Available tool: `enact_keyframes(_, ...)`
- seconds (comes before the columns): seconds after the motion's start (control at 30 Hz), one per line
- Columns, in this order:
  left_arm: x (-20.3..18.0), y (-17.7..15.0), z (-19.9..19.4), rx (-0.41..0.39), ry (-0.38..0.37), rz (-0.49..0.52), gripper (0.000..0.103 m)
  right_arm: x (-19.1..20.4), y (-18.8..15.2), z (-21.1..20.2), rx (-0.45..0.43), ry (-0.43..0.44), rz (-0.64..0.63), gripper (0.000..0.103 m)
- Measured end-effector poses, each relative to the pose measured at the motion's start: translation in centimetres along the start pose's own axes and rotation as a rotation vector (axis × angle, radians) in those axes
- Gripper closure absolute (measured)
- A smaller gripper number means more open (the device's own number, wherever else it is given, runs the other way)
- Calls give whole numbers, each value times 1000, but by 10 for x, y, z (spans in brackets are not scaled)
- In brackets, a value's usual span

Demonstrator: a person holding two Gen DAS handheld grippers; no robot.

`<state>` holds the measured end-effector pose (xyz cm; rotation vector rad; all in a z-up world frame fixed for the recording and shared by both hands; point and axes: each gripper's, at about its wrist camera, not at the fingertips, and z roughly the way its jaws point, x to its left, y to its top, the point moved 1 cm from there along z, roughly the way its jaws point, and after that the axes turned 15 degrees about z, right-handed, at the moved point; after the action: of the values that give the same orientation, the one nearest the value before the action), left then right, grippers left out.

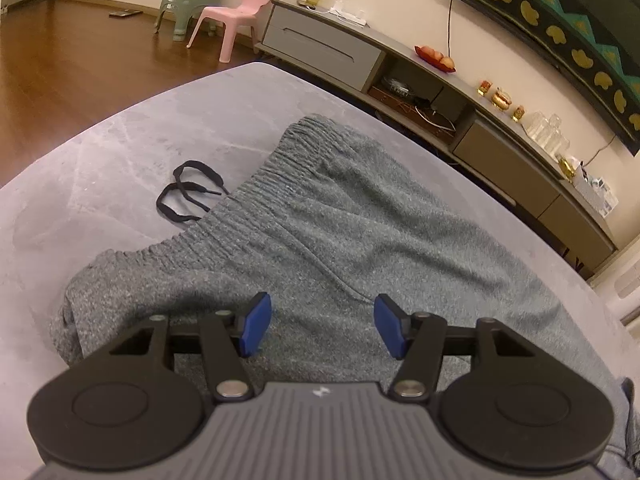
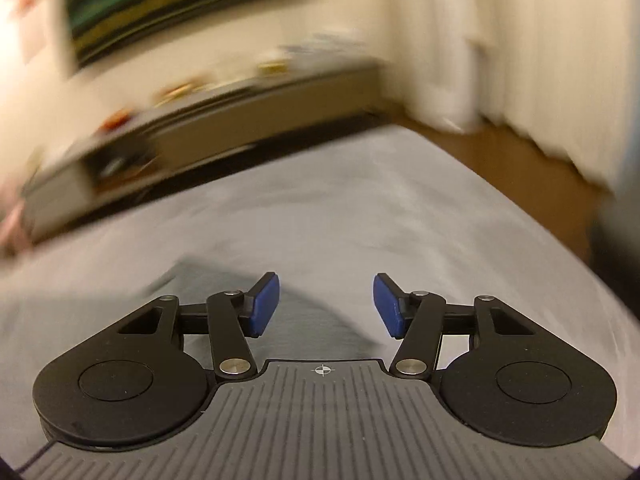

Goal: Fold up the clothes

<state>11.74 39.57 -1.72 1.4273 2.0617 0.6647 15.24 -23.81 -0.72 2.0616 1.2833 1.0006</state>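
Blur over the right view's room and cabinet, pants (image 1: 340, 216) spread mid-bench (image 1: 100, 152), near end cut off, cord (image 1: 188, 192) beside the waistband, left claw (image 1: 322, 326) and right claw (image 2: 326, 304) half open, empty.

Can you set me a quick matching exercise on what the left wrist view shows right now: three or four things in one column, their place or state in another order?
Things:
1. grey sweatpants
2. black drawstring
3. pink chair
4. left tongs

Places or states:
A. looped on the bare table beside the waistband
B. standing on the wood floor by the wall
C. open above the cloth, nothing between the pads
D. spread across the grey table, ribbed waistband toward the left

Pairs: 1-D, 2-A, 3-B, 4-C
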Motion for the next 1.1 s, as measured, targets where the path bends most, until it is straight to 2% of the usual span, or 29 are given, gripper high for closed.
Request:
enact_keyframes(0.1, -8, 1, 3, 0, 0, 38, 45, 54, -25, 17, 89, 135, -283, 41)
enact_keyframes(0.17, -15, 0, 3, -11, 10, 73, 44, 76, -43, 37, 129, 116, -408, 40)
enact_keyframes(0.23, -18, 1, 6, -21, 16, 99, 44, 75, -42, 60, 180, 54, -410, 51)
enact_keyframes(0.27, -19, 2, 8, -27, 18, 110, 44, 75, -42, 71, 204, 26, -408, 73)
enact_keyframes(0.3, -19, 3, 9, -32, 20, 122, 44, 70, -34, 71, 220, 43, -370, 96)
enact_keyframes(0.33, -20, 4, 11, -38, 22, 133, 44, 66, -26, 71, 231, 59, -333, 98)
enact_keyframes(0.43, -20, 11, 19, -50, 24, 150, 44, 49, 19, 44, 70, 44, -245, 99)
enact_keyframes(0.5, -19, 16, 28, -48, 29, 158, 44, 27, 55, 35, -70, -11, -148, 99)
enact_keyframes(0.57, -18, 19, 37, -33, 30, 170, 44, 1, 75, 40, -136, -78, -27, 99)
enact_keyframes(0.63, -18, 19, 46, -9, 31, 177, 44, -19, 75, 61, -94, -137, 7, 98)
enact_keyframes(0.73, -18, 22, 57, 7, 29, 193, 44, -28, 61, 107, 39, -135, 21, 98)
enact_keyframes(0.8, -20, 29, 58, -14, -3, 194, 45, -21, 65, 118, 42, -124, -6, 98)
enact_keyframes(0.83, -21, 33, 58, -28, -26, 197, 45, -17, 68, 123, 40, -117, -18, 98)
enact_keyframes(0.9, -25, 41, 62, -44, -64, 203, 45, -8, 87, 115, -57, -76, -15, 98)
enact_keyframes(0.97, -28, 46, 75, -2, -91, 190, 45, -6, 109, 104, -130, -79, -1, 98)
enact_keyframes(1.0, -27, 47, 85, 34, -83, 185, 47, -9, 113, 113, -111, -132, -5, 98)
enact_keyframes(1.03, -27, 47, 89, 29, -65, 190, 52, -11, 116, 121, -89, -183, -8, 98)
enact_keyframes(1.1, -30, 48, 90, 41, -36, 218, 55, -22, 116, 153, 45, -262, 8, 98)
